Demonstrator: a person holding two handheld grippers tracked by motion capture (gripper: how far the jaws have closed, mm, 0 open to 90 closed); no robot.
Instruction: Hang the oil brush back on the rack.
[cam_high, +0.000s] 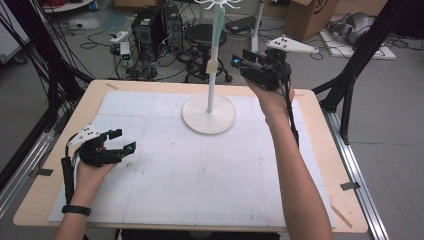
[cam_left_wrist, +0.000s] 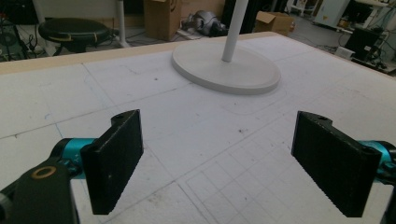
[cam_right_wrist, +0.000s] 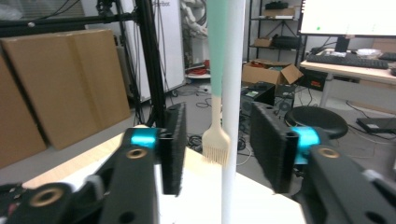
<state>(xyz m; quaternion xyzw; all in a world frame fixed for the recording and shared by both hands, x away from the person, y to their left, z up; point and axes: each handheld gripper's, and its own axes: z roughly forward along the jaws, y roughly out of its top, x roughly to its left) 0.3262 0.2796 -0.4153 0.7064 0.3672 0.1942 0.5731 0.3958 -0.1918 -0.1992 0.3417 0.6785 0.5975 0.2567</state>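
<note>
Pale wooden tabletop, smooth | white gridded mat, matt, scuffed, possibly paper | round white stand base, smooth, satin | black gripper jaw pads, ribbed, matt | mint-handled brush, cream bristles, seemingly silicone

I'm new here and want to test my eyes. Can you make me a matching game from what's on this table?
Things:
1. left tongs
2. right tongs
3. brush
4. stand

States:
A. hangs beside the pole, bristles down
B. open, held up at the pole
C. white, round base on the table
D. open, low over the table

Pairs: 1-D, 2-B, 3-A, 4-C
</note>
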